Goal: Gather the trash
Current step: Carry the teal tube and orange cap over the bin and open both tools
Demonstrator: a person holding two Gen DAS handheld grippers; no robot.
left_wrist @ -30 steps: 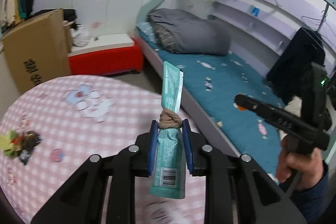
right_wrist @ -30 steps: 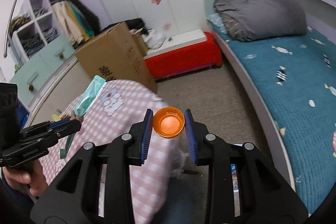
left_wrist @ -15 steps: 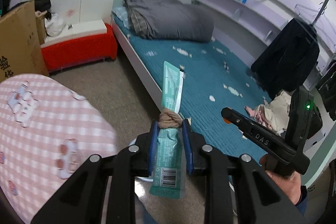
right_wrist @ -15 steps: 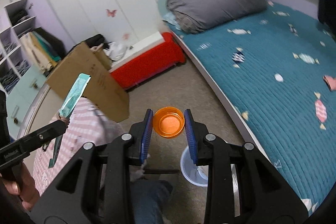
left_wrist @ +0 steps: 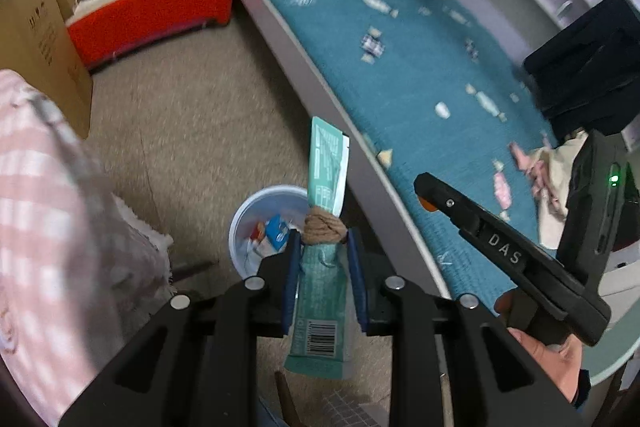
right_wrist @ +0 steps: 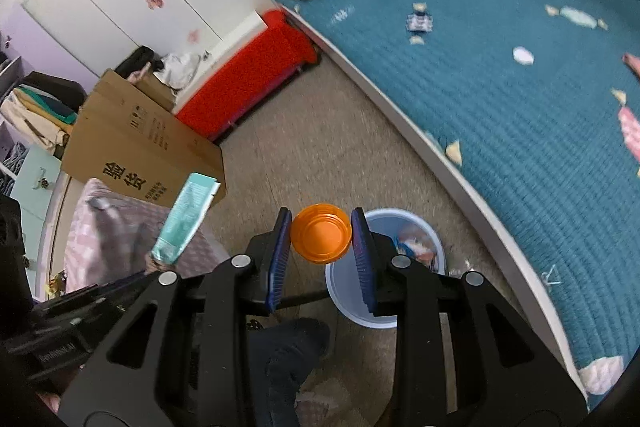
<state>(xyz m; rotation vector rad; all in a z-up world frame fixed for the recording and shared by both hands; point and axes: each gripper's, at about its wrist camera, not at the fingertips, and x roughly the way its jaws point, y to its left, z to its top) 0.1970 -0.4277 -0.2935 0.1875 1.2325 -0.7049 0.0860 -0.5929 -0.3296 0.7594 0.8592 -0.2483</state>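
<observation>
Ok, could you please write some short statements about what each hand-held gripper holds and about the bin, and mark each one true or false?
1. The left hand-held gripper is shut on a teal wrapper. True.
2. The right hand-held gripper is empty. False: it is shut on an orange cap.
3. The white bin stands on the floor beside the bed. True.
4. The bin is empty. False: some trash already lies in it.
5. A brown band is tied around the wrapper. True.
6. The cardboard box lies on the bed. False: it stands on the floor.
</observation>
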